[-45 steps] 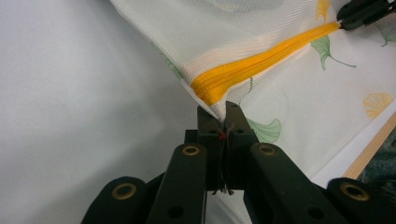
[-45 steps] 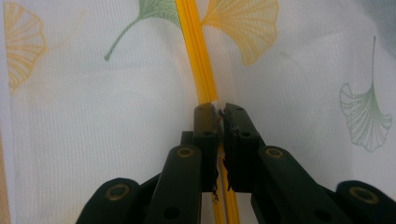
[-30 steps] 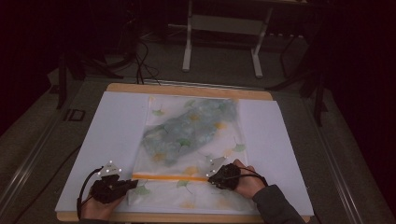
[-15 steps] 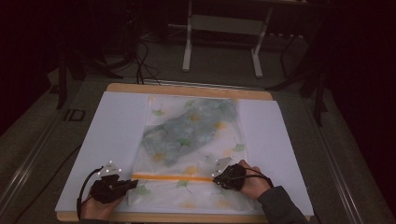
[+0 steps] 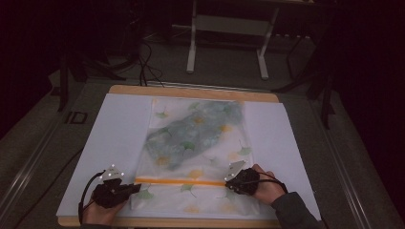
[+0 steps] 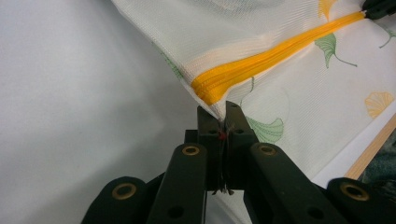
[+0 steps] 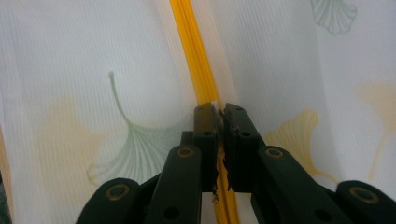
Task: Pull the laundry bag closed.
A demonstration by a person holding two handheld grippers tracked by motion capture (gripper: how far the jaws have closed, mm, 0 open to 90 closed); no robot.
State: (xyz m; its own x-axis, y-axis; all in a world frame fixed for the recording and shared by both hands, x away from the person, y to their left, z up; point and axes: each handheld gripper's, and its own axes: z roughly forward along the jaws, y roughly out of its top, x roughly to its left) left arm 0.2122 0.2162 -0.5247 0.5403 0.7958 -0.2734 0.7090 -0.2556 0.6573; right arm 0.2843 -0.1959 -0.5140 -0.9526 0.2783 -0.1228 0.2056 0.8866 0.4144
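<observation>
A white mesh bag [image 5: 191, 138] printed with ginkgo leaves lies flat on the table, with greyish cloth showing through its far half. An orange zipper [image 5: 179, 181] runs across its near end. My left gripper [image 5: 136, 187] sits at the zipper's left end. In the left gripper view that gripper [image 6: 219, 116] is shut on the bag's corner, just below the zipper [image 6: 261, 65]. My right gripper [image 5: 228, 183] is at the zipper's right end. In the right gripper view it [image 7: 218, 112] is shut on the orange zipper [image 7: 191, 46]; whatever is between its tips is hidden.
The bag rests on a white sheet [image 5: 110, 133] covering a wooden table [image 5: 191, 91]. The table's near edge [image 5: 191, 223] is just behind my hands. Dark floor, cables and a metal stand [image 5: 227, 28] lie beyond the far edge.
My right gripper has slid a little to the right along the zipper line. The left gripper has stayed at the bag's corner.
</observation>
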